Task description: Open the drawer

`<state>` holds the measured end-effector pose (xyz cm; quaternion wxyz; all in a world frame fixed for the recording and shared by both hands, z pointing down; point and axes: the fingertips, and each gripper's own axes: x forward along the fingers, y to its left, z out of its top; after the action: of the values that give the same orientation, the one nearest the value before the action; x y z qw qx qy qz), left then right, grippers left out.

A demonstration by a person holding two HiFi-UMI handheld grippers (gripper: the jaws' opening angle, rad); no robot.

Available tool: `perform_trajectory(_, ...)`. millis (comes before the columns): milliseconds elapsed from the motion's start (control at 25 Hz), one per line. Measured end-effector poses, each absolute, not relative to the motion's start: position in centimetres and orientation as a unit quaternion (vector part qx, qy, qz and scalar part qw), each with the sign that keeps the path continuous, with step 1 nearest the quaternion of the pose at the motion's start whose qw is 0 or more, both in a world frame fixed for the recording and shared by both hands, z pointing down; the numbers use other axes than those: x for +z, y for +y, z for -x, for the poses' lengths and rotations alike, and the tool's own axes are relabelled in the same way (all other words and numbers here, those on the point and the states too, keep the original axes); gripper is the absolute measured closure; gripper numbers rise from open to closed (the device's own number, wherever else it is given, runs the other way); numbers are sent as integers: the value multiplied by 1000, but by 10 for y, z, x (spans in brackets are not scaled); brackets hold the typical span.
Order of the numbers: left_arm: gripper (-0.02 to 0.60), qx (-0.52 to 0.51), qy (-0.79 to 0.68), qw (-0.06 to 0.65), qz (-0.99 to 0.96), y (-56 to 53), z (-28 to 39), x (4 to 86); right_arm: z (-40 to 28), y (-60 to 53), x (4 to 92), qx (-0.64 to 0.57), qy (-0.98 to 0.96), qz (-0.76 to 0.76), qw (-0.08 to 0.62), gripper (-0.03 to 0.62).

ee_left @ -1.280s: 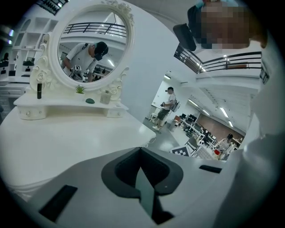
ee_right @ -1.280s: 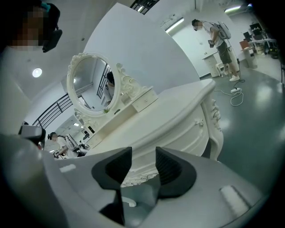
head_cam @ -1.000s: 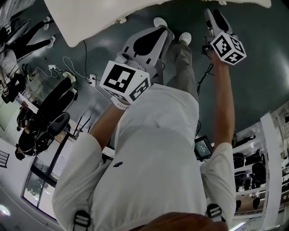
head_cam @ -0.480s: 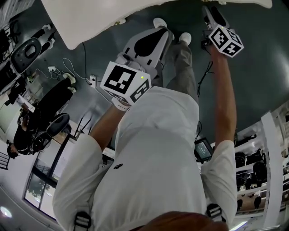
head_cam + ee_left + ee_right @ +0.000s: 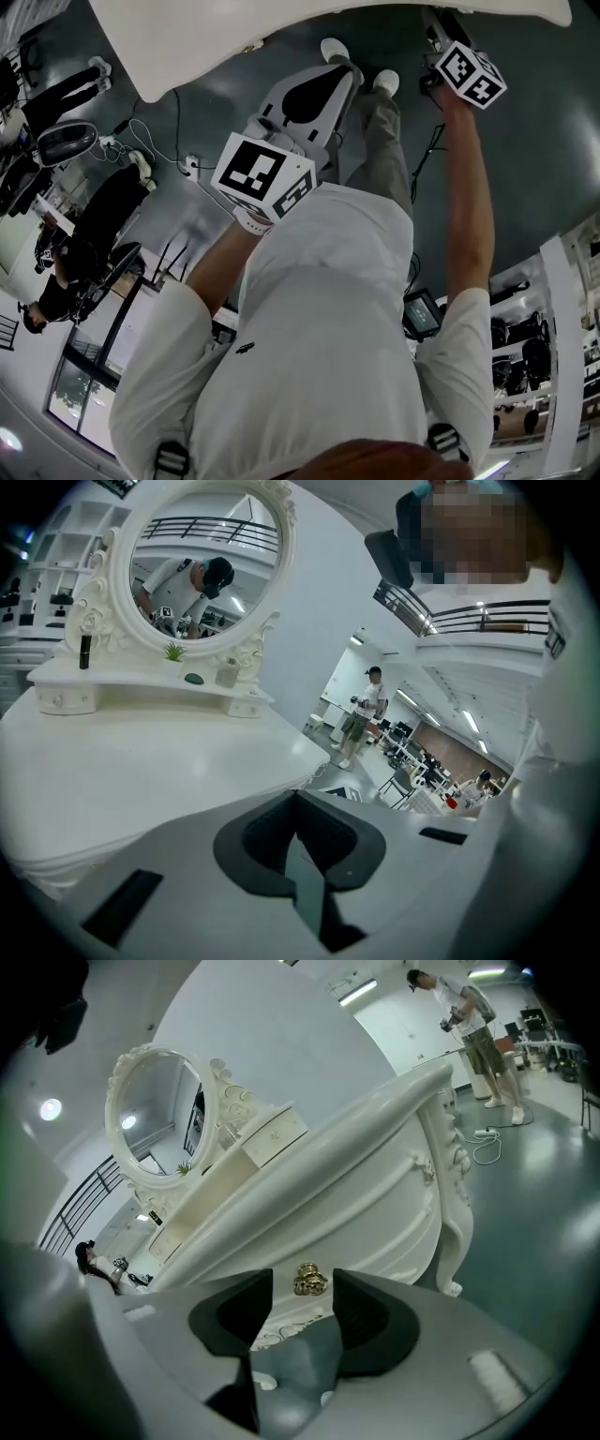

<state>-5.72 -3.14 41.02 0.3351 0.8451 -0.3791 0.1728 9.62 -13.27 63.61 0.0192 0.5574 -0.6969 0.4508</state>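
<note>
**Left gripper** [image 5: 298,806]: my fingers are pressed together with nothing between them. I hold it off the front edge of the white dressing table [image 5: 141,761], apart from it. An oval mirror [image 5: 202,564] stands along the far edge of the table's top.

**Right gripper** [image 5: 302,1296]: my fingers have just been opening and now stand wide apart. The gold knob [image 5: 309,1280] shows in the gap at their tips, and neither pad touches it.

**Drawer** [image 5: 370,1227]: it is shut and carries the knob on its front. It sits directly beneath the overhanging front edge of the dressing table, to the picture's left of the carved corner leg [image 5: 452,1199].

**Head view:** the right gripper's marker cube [image 5: 471,73] lies at the table's front edge. The left gripper's cube [image 5: 262,178] is well back from that edge, over the dark floor [image 5: 525,169].
</note>
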Motion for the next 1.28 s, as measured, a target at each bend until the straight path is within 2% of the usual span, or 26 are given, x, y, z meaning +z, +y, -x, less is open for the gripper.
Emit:
perform_trajectory(560,572,175,-380,342,-841,-34,50,412,-99,-147,657,455,-700,-547,58,398)
perform_trajectory(720,572,176,-379,340,-843,-34,49,409,-93,-150,653,448,-710,-538,78,448)
perform_trajectory(1280,572,173,-378,341,-843,-34,51,409,-83,-154,655,461,-707,-533,65,454)
